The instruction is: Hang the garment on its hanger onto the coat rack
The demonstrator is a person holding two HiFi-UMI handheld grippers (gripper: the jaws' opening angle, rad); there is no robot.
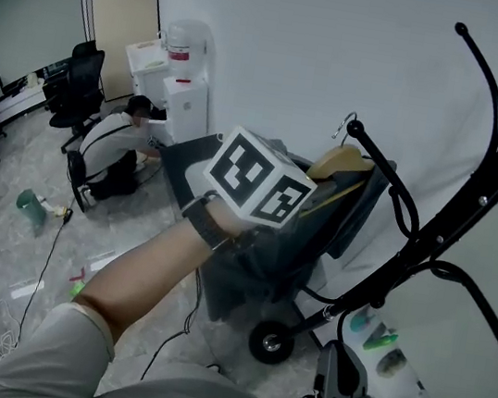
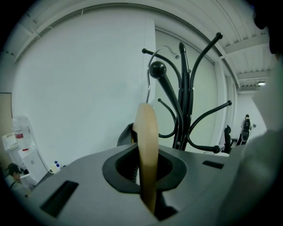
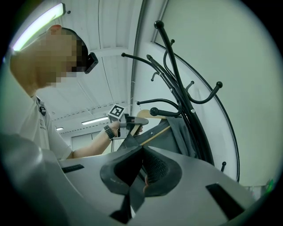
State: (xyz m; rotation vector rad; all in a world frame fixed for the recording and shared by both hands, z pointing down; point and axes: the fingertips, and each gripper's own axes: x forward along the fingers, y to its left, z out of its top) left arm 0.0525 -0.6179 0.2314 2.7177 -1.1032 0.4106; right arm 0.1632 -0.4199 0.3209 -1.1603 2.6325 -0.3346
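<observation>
My left gripper [image 1: 285, 210] is raised beside the black coat rack [image 1: 458, 212] and is shut on the wooden hanger [image 1: 344, 162]. A dark grey garment [image 1: 262, 261] hangs from that hanger. In the left gripper view the jaws clamp the hanger [image 2: 147, 141] edge-on. Its metal hook [image 2: 151, 66] stands right beside the round knob [image 2: 158, 69] of a rack arm; I cannot tell if they touch. My right gripper [image 1: 338, 378] is low by the rack's foot, well below the garment. Its pads [image 3: 152, 165] meet, and I see nothing clearly gripped between them.
A person [image 1: 112, 148] crouches on the floor at the back left, near a water dispenser [image 1: 186, 76] and office chairs [image 1: 77, 87]. A small black wheel [image 1: 270, 345] sits under the garment. Cables and green items [image 1: 32, 206] lie on the floor. A white wall stands behind the rack.
</observation>
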